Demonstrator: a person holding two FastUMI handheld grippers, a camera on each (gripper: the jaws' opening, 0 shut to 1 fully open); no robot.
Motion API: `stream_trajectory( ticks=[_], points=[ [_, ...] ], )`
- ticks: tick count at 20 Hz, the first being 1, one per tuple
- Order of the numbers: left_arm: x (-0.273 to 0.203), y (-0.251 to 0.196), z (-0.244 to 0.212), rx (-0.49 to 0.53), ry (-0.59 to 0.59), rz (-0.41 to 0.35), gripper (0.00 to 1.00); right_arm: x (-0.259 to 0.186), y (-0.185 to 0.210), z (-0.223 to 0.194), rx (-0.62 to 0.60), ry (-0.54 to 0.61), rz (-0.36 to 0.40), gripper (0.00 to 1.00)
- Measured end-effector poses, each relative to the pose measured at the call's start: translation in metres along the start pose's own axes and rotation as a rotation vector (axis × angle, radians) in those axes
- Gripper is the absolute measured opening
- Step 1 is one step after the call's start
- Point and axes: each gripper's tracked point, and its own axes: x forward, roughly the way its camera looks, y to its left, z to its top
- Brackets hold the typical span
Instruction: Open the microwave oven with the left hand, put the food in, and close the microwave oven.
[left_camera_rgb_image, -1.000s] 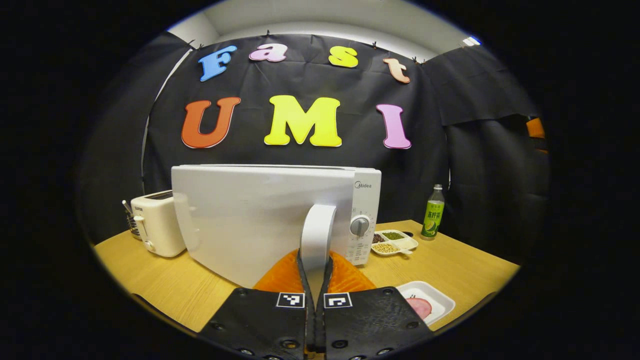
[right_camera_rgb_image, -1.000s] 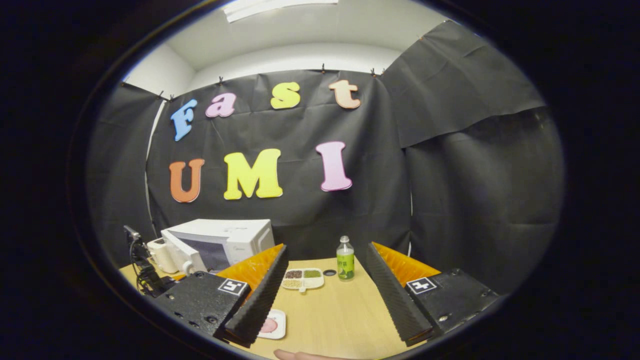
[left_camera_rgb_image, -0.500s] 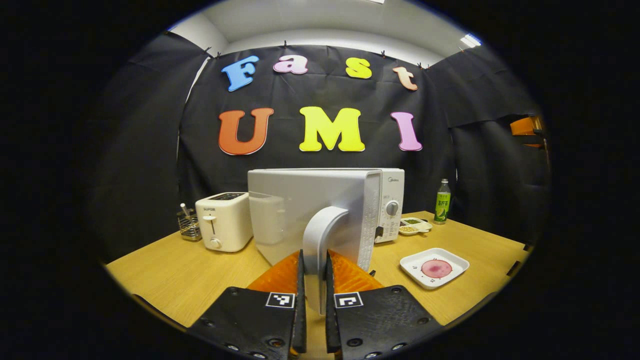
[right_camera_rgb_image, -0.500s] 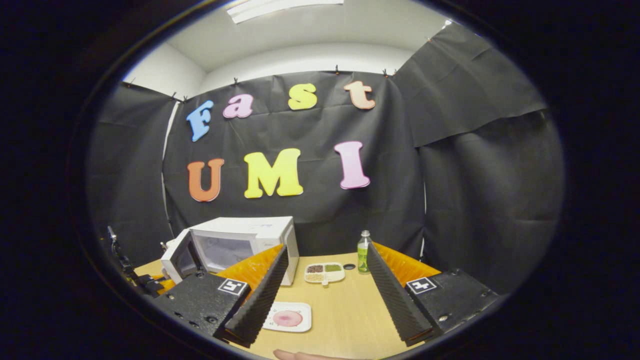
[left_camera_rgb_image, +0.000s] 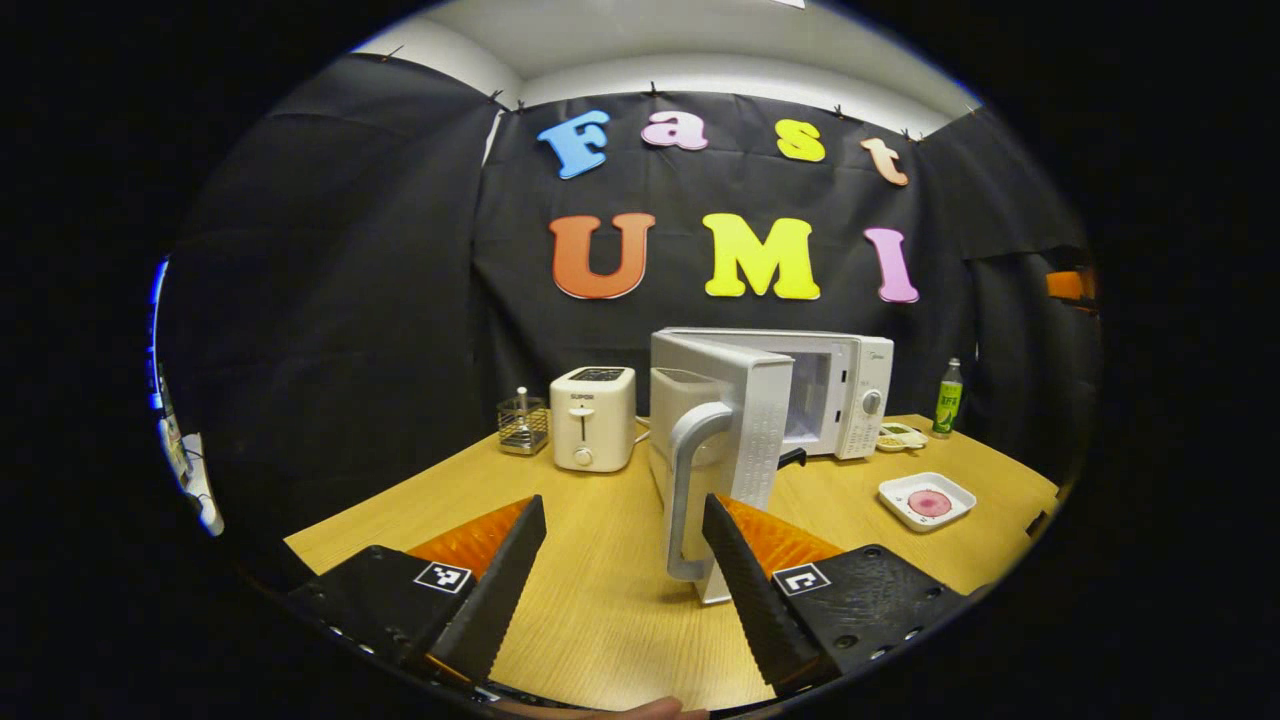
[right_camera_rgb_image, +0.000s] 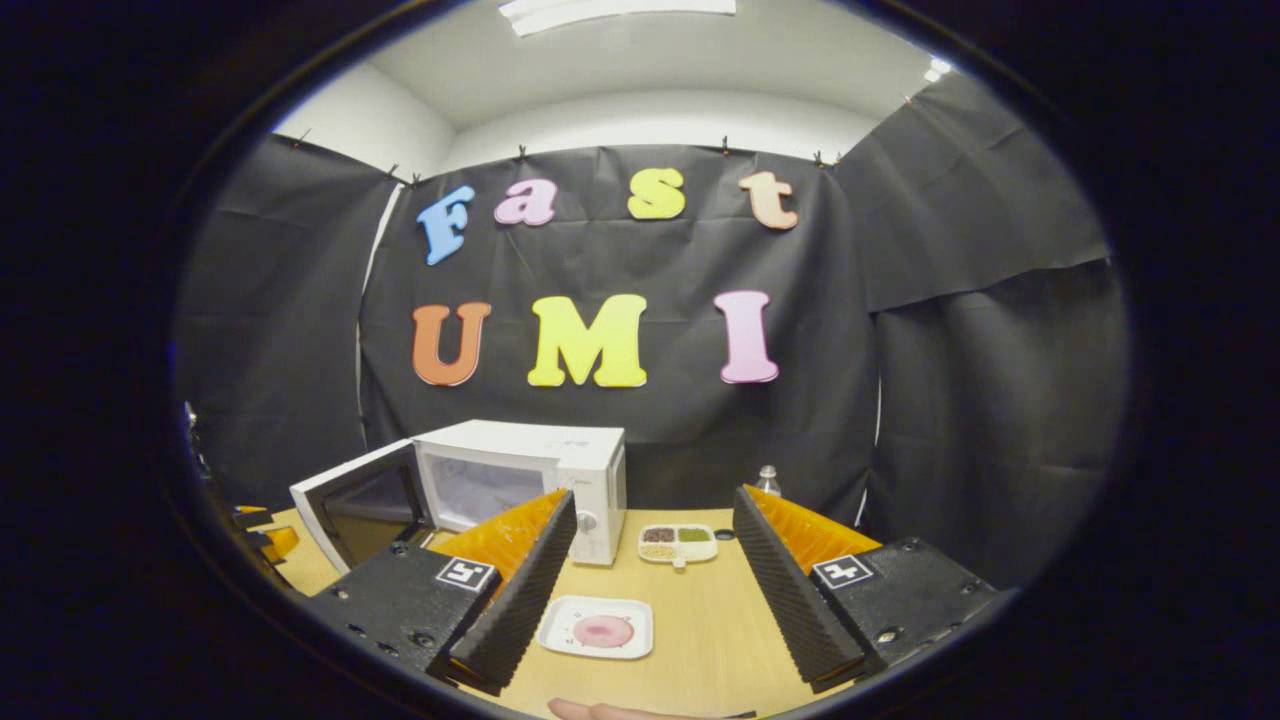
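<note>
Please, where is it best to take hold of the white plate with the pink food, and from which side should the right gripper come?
Grip the white plate by its raised rim, one finger over the edge and one under it. The pink food sits in the middle, so the rim is the bare part. The right gripper is open and the plate's near edge lies just ahead between its fingers, so coming in low from this near side looks best.

The left gripper (left_camera_rgb_image: 620, 575) hangs with fingers spread wide, just short of the microwave (left_camera_rgb_image: 840, 390), whose door (left_camera_rgb_image: 720, 440) stands swung open on the table (left_camera_rgb_image: 600, 600).
</note>
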Motion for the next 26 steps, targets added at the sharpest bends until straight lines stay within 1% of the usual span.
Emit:
stream_trajectory(
  ticks=[1,2,4,5,6,8,11,12,13,16,17,18,19,20,21,22,23,24,25,26],
  points=[
    [-0.005,0.003,0.009,-0.010,-0.014,0.013,0.81,0.005,0.003,-0.003,-0.006,0.020,0.007,1.00],
    [-0.010,0.002,0.018,-0.025,-0.015,0.020,0.94,0.011,0.004,-0.007,-0.012,0.042,0.012,0.91],
    [-0.015,-0.001,0.035,-0.058,-0.023,0.024,0.94,0.027,0.004,-0.016,-0.028,0.099,0.022,0.91],
    [-0.017,-0.003,0.043,-0.069,-0.030,0.024,0.94,0.037,0.004,-0.021,-0.043,0.130,0.028,1.00],
    [-0.016,-0.008,0.051,-0.074,-0.035,0.020,0.94,0.046,0.003,-0.027,-0.060,0.166,0.035,0.92],
    [-0.014,-0.022,0.066,-0.064,-0.049,-0.007,0.94,0.068,0.001,-0.048,-0.097,0.258,0.074,0.92],
    [-0.005,-0.039,0.084,-0.028,-0.063,-0.011,0.94,0.097,-0.011,-0.097,-0.094,0.455,0.111,0.92],
    [-0.002,-0.044,0.088,-0.034,-0.056,-0.015,0.94,0.104,-0.014,-0.117,-0.081,0.529,0.127,0.98],
    [0.002,-0.047,0.093,-0.042,-0.057,-0.006,0.94,0.111,-0.015,-0.134,-0.067,0.605,0.144,0.98],
    [0.012,-0.068,0.105,-0.078,-0.059,-0.035,0.94,0.127,-0.023,-0.183,0.002,0.800,0.171,0.98],
    [0.016,-0.073,0.108,-0.079,-0.063,-0.038,0.94,0.131,-0.022,-0.198,0.018,0.862,0.192,0.98],
    [0.019,-0.080,0.111,-0.072,-0.066,-0.045,0.94,0.136,-0.020,-0.214,0.038,0.916,0.204,0.89],
    [0.022,-0.084,0.114,-0.061,-0.071,-0.047,0.94,0.142,-0.022,-0.229,0.059,0.963,0.208,0.94],
    [0.024,-0.088,0.116,-0.050,-0.076,-0.045,0.94,0.144,-0.021,-0.246,0.077,1.019,0.222,0.82],
    [0.025,-0.092,0.119,-0.038,-0.085,-0.043,0.94,0.145,-0.018,-0.263,0.104,1.084,0.238,0.92],
    [0.025,-0.097,0.124,-0.023,-0.096,-0.045,0.94,0.141,-0.015,-0.277,0.146,1.149,0.252,0.78],
    [0.025,-0.099,0.127,-0.012,-0.109,-0.040,0.94,0.138,-0.008,-0.286,0.193,1.207,0.269,0.76],
    [0.026,-0.101,0.131,-0.006,-0.121,-0.035,0.94,0.136,-0.005,-0.296,0.222,1.257,0.287,0.70],
    [0.026,-0.104,0.134,-0.007,-0.133,-0.035,0.94,0.136,-0.002,-0.303,0.236,1.299,0.305,0.66],
    [0.026,-0.108,0.136,-0.015,-0.139,-0.043,0.81,0.134,0.002,-0.308,0.246,1.337,0.325,0.64]
  ],
)
